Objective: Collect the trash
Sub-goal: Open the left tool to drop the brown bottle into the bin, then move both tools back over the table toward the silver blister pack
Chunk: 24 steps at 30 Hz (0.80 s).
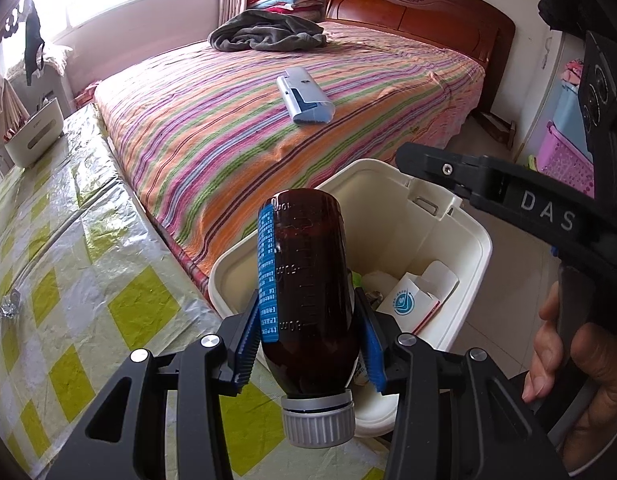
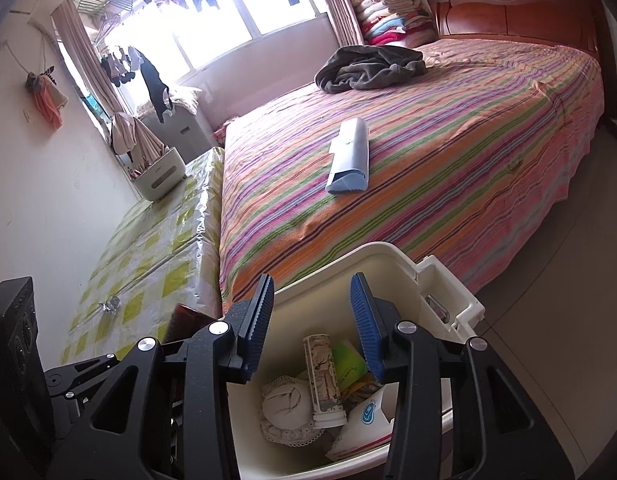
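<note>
- Trash goes in the cream bin [image 2: 392, 256], which stands open on the floor at the near corner of the striped bed [image 2: 448, 152].
- Inside the bin there are already some things: a tall patterned tube [image 2: 322, 376], a white box with a blue mark [image 2: 368, 420], a green wrapper [image 2: 348, 360] and a white cloth ball [image 2: 286, 400]. So part of the job looks done.
- A blue and white case [image 1: 304, 96] lies on the bed, far from the bin. It is hard to tell if it is trash.
- One brown bottle [image 1: 308, 300] is held by the left gripper [image 1: 308, 344], cap toward the camera, just above the bin's near left edge. The blue pads press on its sides. It is not in the bin yet.
- The right gripper [image 2: 312, 328] hangs over the bin with its fingers apart and nothing between them.
- A small bit of crumpled foil [image 1: 8, 306] sits on the checked table [image 1: 68, 240] to the left. It may be left to pick up.
</note>
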Each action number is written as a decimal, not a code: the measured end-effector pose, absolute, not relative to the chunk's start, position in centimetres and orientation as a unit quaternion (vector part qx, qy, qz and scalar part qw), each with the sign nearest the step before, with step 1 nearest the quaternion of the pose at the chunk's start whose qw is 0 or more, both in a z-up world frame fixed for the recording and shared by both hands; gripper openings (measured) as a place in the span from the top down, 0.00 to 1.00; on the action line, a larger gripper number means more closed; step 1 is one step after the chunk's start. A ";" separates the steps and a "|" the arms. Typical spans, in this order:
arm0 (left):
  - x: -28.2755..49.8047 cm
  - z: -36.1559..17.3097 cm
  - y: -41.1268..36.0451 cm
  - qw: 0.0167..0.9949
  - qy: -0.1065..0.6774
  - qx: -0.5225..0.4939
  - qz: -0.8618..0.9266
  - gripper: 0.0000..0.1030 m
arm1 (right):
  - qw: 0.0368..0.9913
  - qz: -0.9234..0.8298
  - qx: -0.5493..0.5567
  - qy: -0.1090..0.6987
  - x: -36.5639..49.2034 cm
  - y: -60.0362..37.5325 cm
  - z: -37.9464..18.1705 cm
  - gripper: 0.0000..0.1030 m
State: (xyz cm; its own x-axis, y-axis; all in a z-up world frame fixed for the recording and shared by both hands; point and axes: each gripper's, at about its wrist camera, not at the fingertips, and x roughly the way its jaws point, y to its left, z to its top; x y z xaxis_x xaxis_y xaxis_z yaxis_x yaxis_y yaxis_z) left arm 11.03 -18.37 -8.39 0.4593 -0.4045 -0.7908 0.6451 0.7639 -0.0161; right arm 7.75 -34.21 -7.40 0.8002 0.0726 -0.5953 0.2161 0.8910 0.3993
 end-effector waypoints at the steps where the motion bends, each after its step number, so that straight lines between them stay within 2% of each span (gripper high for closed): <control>1: 11.0 -8.4 -18.4 0.843 0.415 0.147 -0.310 0.59 | 0.920 -0.039 0.232 0.313 7.7 -34.3 -7.4 0.61; 6: 10.7 -8.2 -18.6 0.843 0.410 0.153 -0.313 0.58 | 0.920 -0.040 0.237 0.310 7.7 -34.6 -7.5 0.60; 7: 10.6 -8.1 -18.6 0.843 0.410 0.151 -0.314 0.50 | 0.920 -0.041 0.237 0.310 7.6 -34.6 -7.5 0.60; 8: 10.6 -7.9 -18.5 0.845 0.409 0.146 -0.313 0.38 | 0.920 -0.041 0.237 0.310 7.6 -34.7 -7.5 0.60; 13: 10.3 -6.6 -17.7 0.871 0.369 0.139 -0.292 0.28 | 0.920 -0.039 0.237 0.311 7.8 -34.5 -7.6 0.58; 24: 12.1 -6.5 -14.8 0.878 0.387 0.107 -0.261 0.27 | 0.920 -0.014 0.226 0.321 9.0 -32.4 -7.8 0.54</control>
State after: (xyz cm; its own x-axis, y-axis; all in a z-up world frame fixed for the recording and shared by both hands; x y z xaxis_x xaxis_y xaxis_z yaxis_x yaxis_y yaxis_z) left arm 12.11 -14.77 -6.46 0.5650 -0.3757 -0.7346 0.5408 0.8411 -0.0142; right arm 9.00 -32.45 -7.77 0.7935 0.1196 -0.5967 0.1706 0.8974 0.4068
